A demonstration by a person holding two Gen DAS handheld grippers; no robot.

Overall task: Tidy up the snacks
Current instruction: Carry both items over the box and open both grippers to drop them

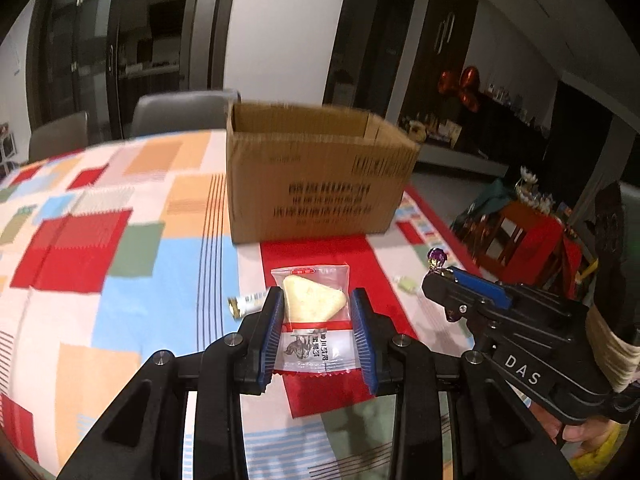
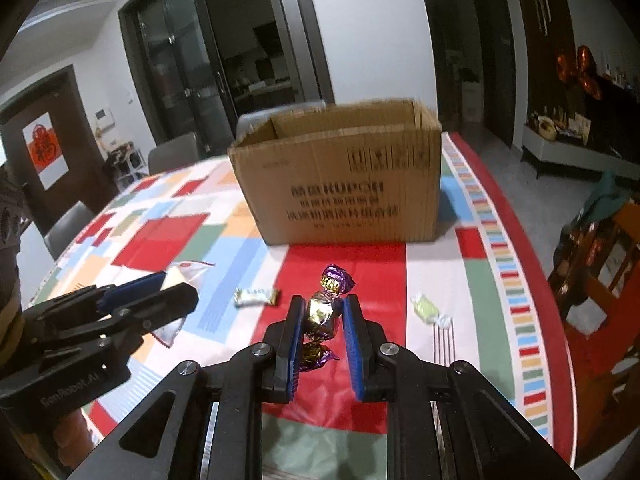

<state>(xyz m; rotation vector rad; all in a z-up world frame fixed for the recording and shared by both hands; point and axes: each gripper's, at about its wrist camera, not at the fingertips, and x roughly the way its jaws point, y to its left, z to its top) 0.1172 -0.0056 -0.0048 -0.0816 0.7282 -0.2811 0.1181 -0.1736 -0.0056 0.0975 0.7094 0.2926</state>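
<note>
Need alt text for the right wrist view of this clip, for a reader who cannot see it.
The right gripper is shut on a purple-and-gold foil candy above a patchwork tablecloth, facing an open cardboard box. Two small wrapped sweets lie on the cloth; the left gripper enters from the left.

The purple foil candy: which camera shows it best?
The right wrist view: the purple foil candy sits centred between the right gripper's jaws. The left wrist view shows only its purple tip above that gripper.
</note>
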